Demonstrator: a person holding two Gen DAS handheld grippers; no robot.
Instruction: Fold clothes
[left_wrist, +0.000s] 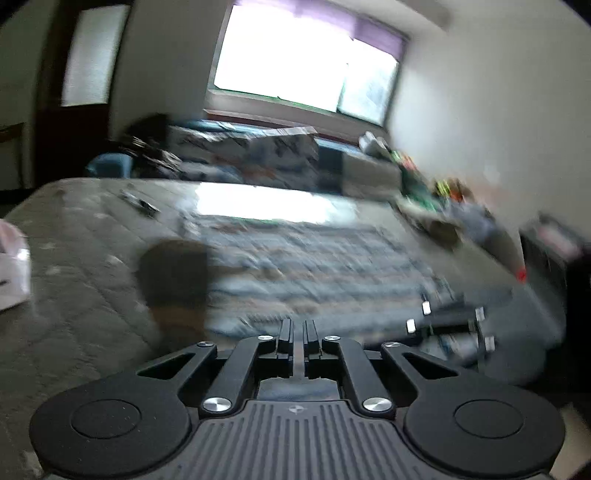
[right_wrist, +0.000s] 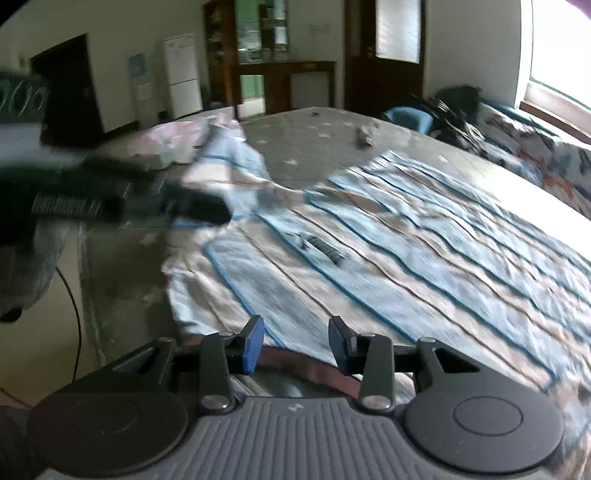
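A striped garment (right_wrist: 388, 236) lies spread flat across the bed (right_wrist: 306, 147), soft, light and limp; best taken at a corner or hem. The left gripper (left_wrist: 298, 332) has its jaws shut, seemingly on nothing. The right gripper (right_wrist: 295, 341) is part open and empty. A pink bag (right_wrist: 177, 142) and a small crumpled object (right_wrist: 365, 134) lie far off.
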